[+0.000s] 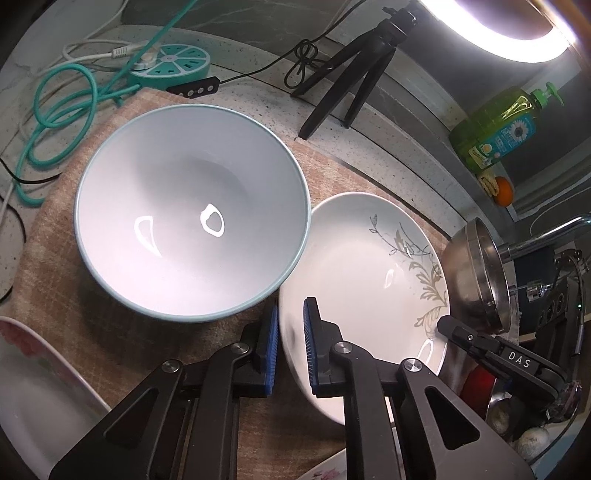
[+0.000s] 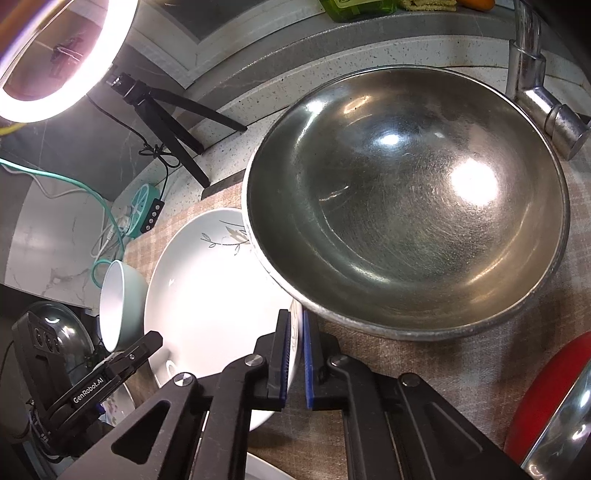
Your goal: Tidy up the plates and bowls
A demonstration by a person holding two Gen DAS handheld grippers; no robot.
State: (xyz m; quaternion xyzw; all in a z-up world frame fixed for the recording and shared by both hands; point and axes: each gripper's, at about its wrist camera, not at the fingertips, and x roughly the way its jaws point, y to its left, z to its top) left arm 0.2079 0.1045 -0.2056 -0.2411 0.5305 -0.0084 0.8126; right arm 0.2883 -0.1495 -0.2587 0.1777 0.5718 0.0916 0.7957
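**Both tools on the rim of the leaf-pattern plate**

The white plate with a grey leaf pattern point(image 1: 354, 266) lies on the beige checked cloth point(image 1: 74, 229), in the lower right part of the left wrist view and in the lower left part of the right wrist view point(image 2: 207, 280). The left tool point(image 1: 290, 339) has the near left rim of this plate between its two blue pads, one pad outside and one inside the rim; the jaws are narrowed around it. The right tool point(image 2: 293, 354) holds the opposite rim in the same way, with its jaws nearly closed on the edge.

The pale blue bowl point(image 1: 192, 210) stands upright just beside the plate, in the middle left of the left wrist view; their rims overlap in the picture. On the other side, the steel bowl point(image 2: 406, 199) fills the upper right of the right wrist view, and its rim hangs over the plate's edge.

Farther out, on the speckled surface point(image 1: 258, 99), stand a black tripod point(image 1: 351, 74), a ring light point(image 1: 498, 33) and a teal round power strip point(image 1: 173, 66) in the upper left. A green soap bottle point(image 1: 498, 125) is at the right edge.
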